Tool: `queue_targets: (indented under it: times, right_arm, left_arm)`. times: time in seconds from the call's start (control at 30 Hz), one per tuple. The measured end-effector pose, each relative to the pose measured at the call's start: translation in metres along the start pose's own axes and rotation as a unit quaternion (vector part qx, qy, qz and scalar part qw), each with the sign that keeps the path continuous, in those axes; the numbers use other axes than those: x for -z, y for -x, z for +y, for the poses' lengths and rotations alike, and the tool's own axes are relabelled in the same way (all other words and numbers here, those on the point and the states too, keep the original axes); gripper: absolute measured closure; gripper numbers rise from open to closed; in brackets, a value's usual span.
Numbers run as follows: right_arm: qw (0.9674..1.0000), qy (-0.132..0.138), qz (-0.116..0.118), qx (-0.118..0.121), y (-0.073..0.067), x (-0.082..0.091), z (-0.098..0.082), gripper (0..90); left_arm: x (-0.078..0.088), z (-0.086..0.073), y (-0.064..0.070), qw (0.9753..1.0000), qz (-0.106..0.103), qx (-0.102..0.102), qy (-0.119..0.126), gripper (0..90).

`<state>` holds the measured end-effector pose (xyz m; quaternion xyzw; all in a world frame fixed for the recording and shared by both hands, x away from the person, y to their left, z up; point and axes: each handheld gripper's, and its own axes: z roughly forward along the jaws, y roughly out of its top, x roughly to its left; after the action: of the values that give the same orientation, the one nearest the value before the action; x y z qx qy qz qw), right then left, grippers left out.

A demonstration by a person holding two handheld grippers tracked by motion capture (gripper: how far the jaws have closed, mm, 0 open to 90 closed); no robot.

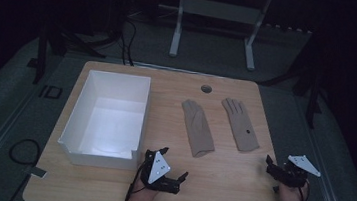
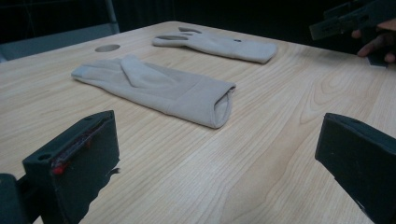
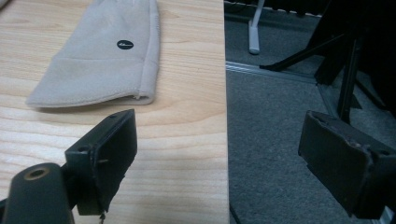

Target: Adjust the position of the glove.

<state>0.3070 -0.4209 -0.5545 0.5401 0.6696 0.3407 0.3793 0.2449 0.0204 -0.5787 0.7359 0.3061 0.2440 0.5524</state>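
Both grippers' jaws spread, empty: soft, light gloves (image 2: pixel 159 88) lie ahead of the left gripper (image 2: pixel 219 168); likely best pinched at the cuff.

Table (image 1: pixel 219 170) is light wood-grain, smooth with a satin sheen; both gloves – left glove (image 2: pixel 154 88), right glove (image 3: pixel 107 60) – look like soft matt beige fleece cloth, the right one with a small glossy black round tag. White box (image 1: pixel 77 115) at the left of the high view reads as smooth matt plastic or card – can't tell which. Left gripper (image 2: pixel 215 163) and right gripper (image 3: pixel 224 158) jaws are matt black plastic with rough, chipped edges.
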Motion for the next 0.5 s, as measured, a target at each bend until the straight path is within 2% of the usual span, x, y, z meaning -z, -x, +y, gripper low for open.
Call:
queue_targets:
  times: [0.1,0.2,0.27,0.33,0.37,0.47,0.5]
  right_arm:
    - [1.0,-0.007,-0.002,-0.001,0.0,0.0,0.0,11.5]
    - [0.9999,-0.012,0.005,-0.005,0.001,0.002,0.003,11.4]
    - [0.9993,-0.028,0.02,-0.016,0.002,0.004,0.01,11.3]
    - [0.9994,-0.024,0.02,-0.017,0.002,0.006,0.013,11.3]
    - [0.9998,-0.017,0.01,-0.008,0.001,0.009,0.02,11.3]
    - [1.0,-0.004,0.002,-0.005,0.002,0.015,0.028,12.9]
    - [0.9994,-0.015,0.031,-0.01,0.005,0.016,0.034,13.3]
  left_arm:
    - [0.0,0.0,-0.001,1.0,0.001,0.002,-0.001,0.1]
    - [0.0,0.0,-0.001,1.0,0.0,0.003,-0.002,0.1]
    - [0.0,0.0,-0.001,1.0,-0.002,0.004,-0.001,0.1]
    - [0.0,0.0,-0.001,1.0,-0.002,0.006,-0.002,0.1]
    - [0.0,0.0,-0.002,1.0,-0.003,0.009,0.0,0.1]
    - [0.0,0.0,-0.002,1.0,-0.003,0.008,0.0,0.1]
    - [0.0,0.0,-0.002,1.0,-0.003,0.007,0.0,0.2]
